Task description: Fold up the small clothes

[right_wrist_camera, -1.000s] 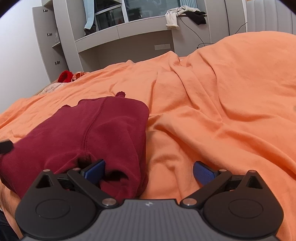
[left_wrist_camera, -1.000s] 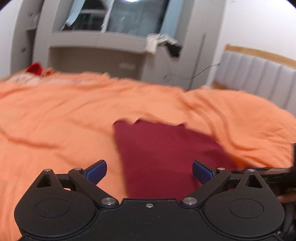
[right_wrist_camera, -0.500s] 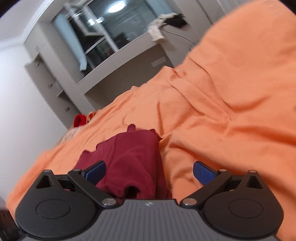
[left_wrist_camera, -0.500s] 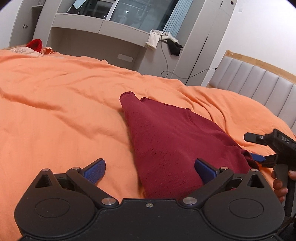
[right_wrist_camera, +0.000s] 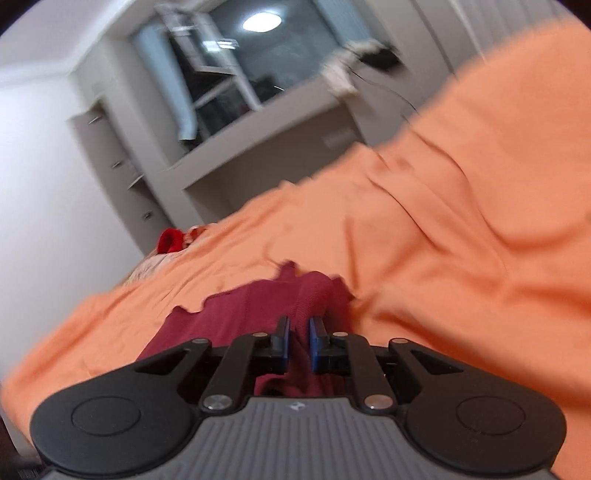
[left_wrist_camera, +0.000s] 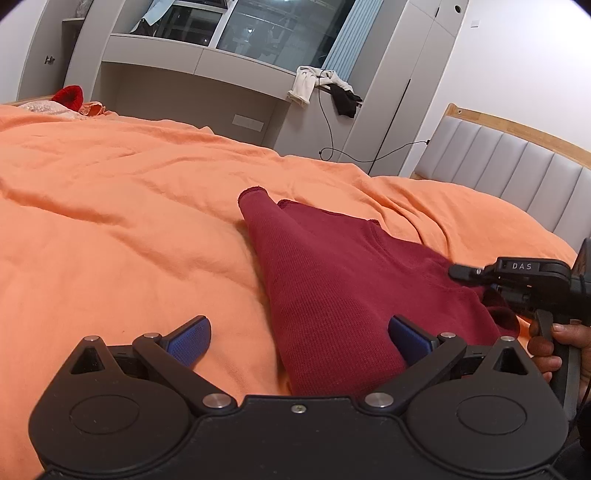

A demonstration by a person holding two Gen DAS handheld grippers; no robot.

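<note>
Dark red knit top [left_wrist_camera: 332, 280], soft and folded long, lying on a wide orange bed cover [left_wrist_camera: 118, 221] that is full of wrinkles. Left tool [left_wrist_camera: 299, 338] low at the near end of the top, wide open, with nothing held. Left blue pad [left_wrist_camera: 190, 336] over bare orange cover, well to the side of the red cloth. Right blue pad [left_wrist_camera: 408, 338] over the near red edge, maybe touching it, too close to tell. Narrow cuff end of the top pointing away, toward the far side of the bed. Right tool [right_wrist_camera: 299, 341] at the other near corner of the top, seen from the left camera as a black body [left_wrist_camera: 517, 277] with a hand [left_wrist_camera: 554, 347] around its grip. Jaws of the right tool just pulled in close, now almost together, pinching a fold of the red cloth between the blue pads [right_wrist_camera: 284, 341]. Right camera view blurry and tilted. Rest of the red top spread out past the right tool's tips, flat on the cover. Behind the bed, a grey padded headboard [left_wrist_camera: 517, 177], a grey desk nook with a dark window [left_wrist_camera: 266, 26], white and black clothes [left_wrist_camera: 325, 85] draped on a ledge, and a bright red woolly thing [left_wrist_camera: 68, 96] at the far corner.
</note>
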